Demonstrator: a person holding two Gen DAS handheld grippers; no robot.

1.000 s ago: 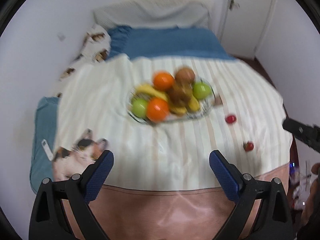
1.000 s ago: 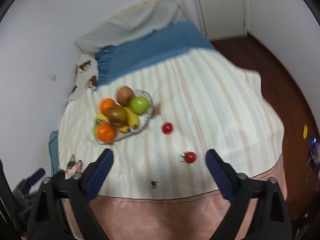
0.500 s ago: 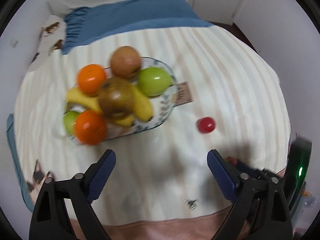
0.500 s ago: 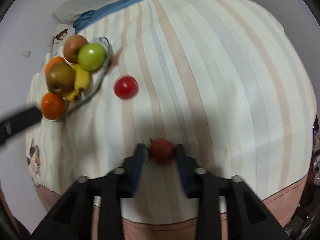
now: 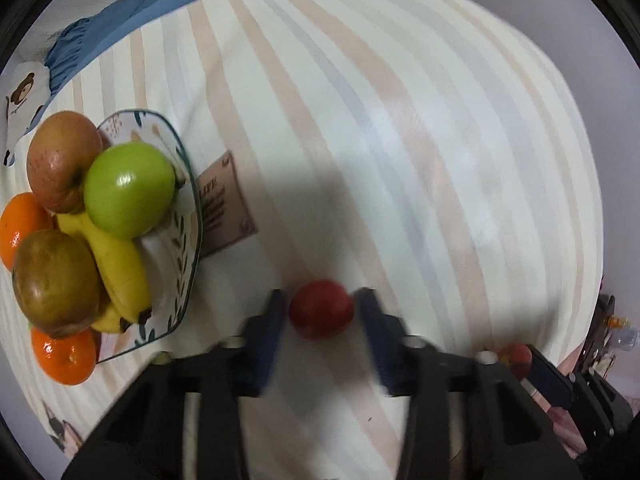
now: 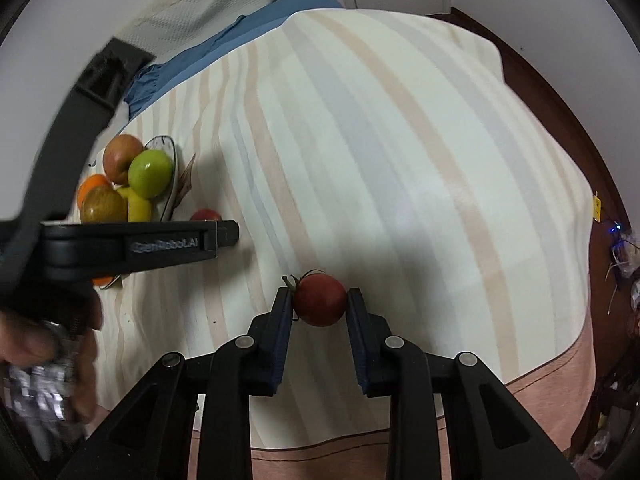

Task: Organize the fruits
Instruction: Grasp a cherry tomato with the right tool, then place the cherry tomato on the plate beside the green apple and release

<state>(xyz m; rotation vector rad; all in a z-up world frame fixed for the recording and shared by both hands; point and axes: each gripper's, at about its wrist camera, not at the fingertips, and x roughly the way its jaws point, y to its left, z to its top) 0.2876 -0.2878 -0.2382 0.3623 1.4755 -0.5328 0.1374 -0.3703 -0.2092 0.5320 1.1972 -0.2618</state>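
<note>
Both grippers are mid-pickup, the right gripper [image 6: 319,300] clamped on a stemmed tomato [image 6: 320,299], the left gripper [image 5: 320,312] bracketing, maybe touching, another red fruit [image 5: 321,309]; next, carry them to the plate [image 5: 188,216] at frame left.

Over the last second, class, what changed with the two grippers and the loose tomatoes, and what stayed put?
Both grippers dropped toward the bedspread and narrowed. The right gripper clamped the stemmed tomato; the left gripper now brackets the other tomato, contact unclear. The fruit plate and its pile stayed put.
</note>
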